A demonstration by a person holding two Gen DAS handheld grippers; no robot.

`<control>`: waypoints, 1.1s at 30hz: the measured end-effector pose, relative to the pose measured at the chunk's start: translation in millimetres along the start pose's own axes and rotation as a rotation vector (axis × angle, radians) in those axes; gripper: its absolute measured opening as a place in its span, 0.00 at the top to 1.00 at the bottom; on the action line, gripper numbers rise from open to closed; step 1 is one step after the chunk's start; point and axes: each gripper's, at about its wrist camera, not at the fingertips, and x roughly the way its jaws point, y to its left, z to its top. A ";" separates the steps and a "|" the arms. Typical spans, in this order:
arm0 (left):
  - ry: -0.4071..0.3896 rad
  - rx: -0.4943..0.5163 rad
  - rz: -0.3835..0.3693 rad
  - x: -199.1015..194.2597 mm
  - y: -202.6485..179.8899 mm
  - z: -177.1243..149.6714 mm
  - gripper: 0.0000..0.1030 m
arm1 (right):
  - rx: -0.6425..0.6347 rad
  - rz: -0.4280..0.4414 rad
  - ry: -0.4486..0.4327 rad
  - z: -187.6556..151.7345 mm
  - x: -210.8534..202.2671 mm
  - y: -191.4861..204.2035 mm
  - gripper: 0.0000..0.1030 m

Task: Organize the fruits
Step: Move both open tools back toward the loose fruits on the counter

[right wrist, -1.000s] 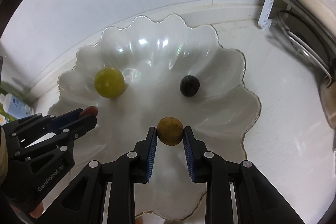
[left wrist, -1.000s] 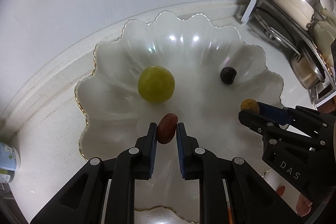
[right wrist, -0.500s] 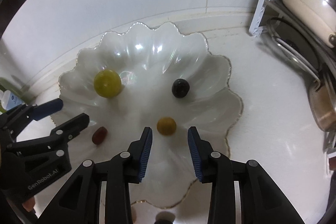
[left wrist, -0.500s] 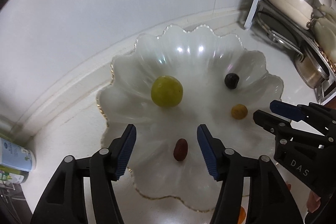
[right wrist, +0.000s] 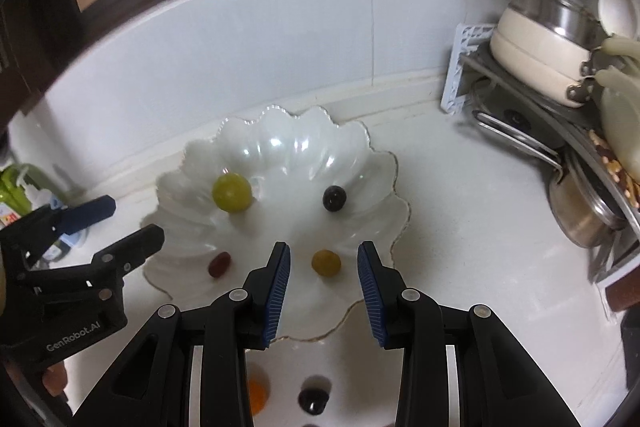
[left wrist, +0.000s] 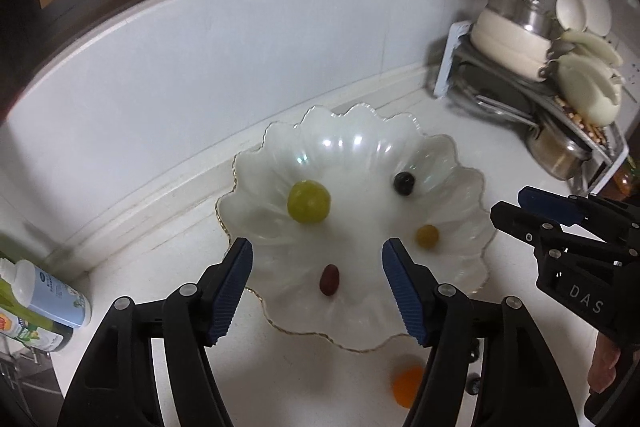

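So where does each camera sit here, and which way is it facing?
Left wrist: on the left hand-held gripper, looking down at the scalloped bowl; right hand-held gripper at its right edge.
Right wrist: on the right hand-held gripper, same downward aim; left hand-held gripper at its left.
Shared: bowl, green fruit, dish rack.

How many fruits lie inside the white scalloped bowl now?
4: big green round fruit back left, small black berry back right, small yellow fruit front right, dark red oval fruit front left.

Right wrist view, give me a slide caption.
Open right tongs above a scalloped bowl holding four small fruits.
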 end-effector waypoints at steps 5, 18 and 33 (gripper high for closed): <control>-0.047 0.008 -0.008 -25.4 -3.3 -5.4 0.34 | -0.004 -0.032 -0.064 -8.8 -26.5 1.2 0.65; -0.138 0.055 -0.040 -74.0 -21.3 -31.9 0.32 | 0.022 -0.060 -0.165 -42.6 -78.4 -1.2 0.64; -0.217 0.092 -0.090 -111.7 -33.2 -62.9 0.32 | 0.083 -0.135 -0.251 -85.3 -121.3 -0.8 0.57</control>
